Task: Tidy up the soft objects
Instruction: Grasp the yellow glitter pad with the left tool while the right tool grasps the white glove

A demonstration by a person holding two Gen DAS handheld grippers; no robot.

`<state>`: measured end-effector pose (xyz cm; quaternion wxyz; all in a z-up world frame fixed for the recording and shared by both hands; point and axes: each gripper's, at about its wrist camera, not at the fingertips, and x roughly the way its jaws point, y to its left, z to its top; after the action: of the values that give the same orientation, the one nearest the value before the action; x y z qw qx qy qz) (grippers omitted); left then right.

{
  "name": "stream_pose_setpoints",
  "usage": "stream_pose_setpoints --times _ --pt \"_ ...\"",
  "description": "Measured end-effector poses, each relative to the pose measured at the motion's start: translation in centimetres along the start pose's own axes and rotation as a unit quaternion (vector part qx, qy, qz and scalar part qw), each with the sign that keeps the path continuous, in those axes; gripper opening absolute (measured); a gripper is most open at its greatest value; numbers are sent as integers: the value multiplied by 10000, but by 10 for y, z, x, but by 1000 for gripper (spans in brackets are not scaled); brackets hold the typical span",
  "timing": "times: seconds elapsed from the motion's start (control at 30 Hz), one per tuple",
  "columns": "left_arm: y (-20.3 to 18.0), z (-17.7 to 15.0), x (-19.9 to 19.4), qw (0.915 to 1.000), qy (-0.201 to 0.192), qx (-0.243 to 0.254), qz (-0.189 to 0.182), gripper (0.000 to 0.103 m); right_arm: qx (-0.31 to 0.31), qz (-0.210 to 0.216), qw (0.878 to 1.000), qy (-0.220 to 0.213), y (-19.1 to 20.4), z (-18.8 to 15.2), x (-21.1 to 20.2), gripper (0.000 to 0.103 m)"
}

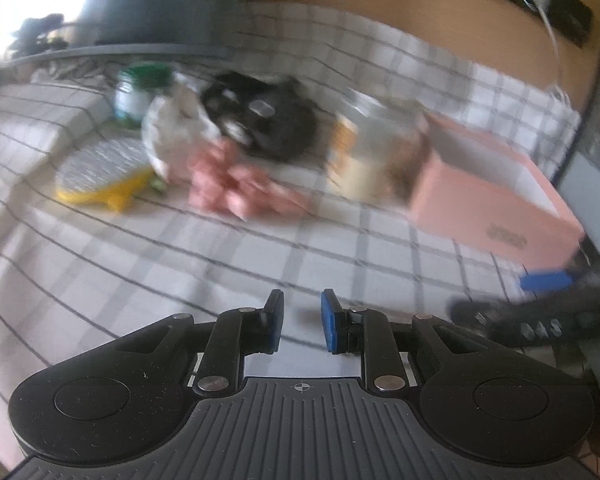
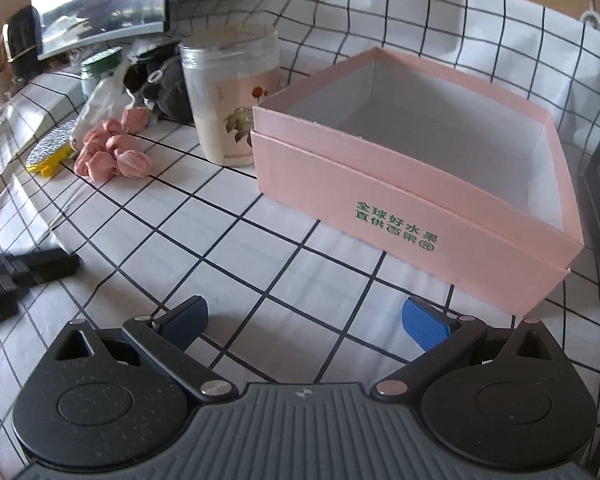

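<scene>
A bunch of pink soft balls (image 2: 114, 156) lies on the checked cloth, seen blurred in the left wrist view as pink soft balls (image 1: 236, 184). Behind them rests a black plush toy (image 2: 168, 84) (image 1: 268, 120). An open pink box (image 2: 420, 184) (image 1: 496, 196) with a white, empty inside stands to the right. My left gripper (image 1: 302, 320) hovers over bare cloth in front of the balls, its jaws nearly together with nothing between them. My right gripper (image 2: 304, 320) stands wide open and empty just before the box's near wall.
A tall clear jar (image 2: 232, 96) stands between the balls and the box. A green-lidded jar (image 2: 98, 68), a white plastic bag (image 2: 100, 108) and a yellow-edged scrubber (image 2: 50, 152) crowd the back left. A monitor (image 2: 100, 0) stands behind them.
</scene>
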<state>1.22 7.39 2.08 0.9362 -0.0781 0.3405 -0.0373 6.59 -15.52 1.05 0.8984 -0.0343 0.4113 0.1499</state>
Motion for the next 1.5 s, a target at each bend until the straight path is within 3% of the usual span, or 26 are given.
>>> stream_pose_setpoints --times 0.2,0.3,0.47,0.53,0.6,0.63,0.77,0.87,1.13,1.3,1.33,1.4,1.43,1.47,1.5 --pt "99 53 -2 9998 -115 -125 40 23 164 -136 9990 405 10 11 1 103" --pt "152 80 9 9995 96 -308 -37 23 -13 -204 9998 -21 44 23 -10 103" --pt "220 111 40 9931 723 -752 -544 23 -801 -162 9929 -868 152 74 -11 102" --pt "234 116 48 9930 713 -744 -581 23 -943 -234 9900 -1024 188 97 3 87" --pt "246 121 55 9919 749 -742 -709 23 -1029 -180 9895 -1001 212 115 20 53" --pt "253 122 59 9907 791 -804 -768 23 -1047 -93 9903 -909 224 124 30 48" --pt "272 130 76 9850 1019 -1045 -922 23 -1263 -88 9899 -634 257 135 66 46" --pt "278 133 88 9821 1183 -1069 -1007 23 -1289 -158 9907 -403 260 129 81 45" --pt "290 134 106 9617 1388 -1673 -1667 30 -1441 -28 9882 -526 256 119 78 45" --pt "306 142 93 9358 1488 -1901 -2571 30 -1224 171 9907 -561 244 118 78 45" --pt "306 143 90 9292 1497 -1900 -2795 29 -1211 215 9908 -569 242 117 78 45" --pt "300 143 92 9073 1776 -1894 -3309 27 -1226 375 9905 -496 239 114 79 46" --pt "292 142 94 9043 1908 -1758 -3390 29 -1266 392 9901 -465 241 111 81 46" --pt "282 143 94 9106 1974 -1522 -3296 32 -1319 346 9891 -552 243 109 80 46" --pt "272 144 94 9228 1946 -1253 -3080 30 -1372 299 9883 -591 245 108 80 46"
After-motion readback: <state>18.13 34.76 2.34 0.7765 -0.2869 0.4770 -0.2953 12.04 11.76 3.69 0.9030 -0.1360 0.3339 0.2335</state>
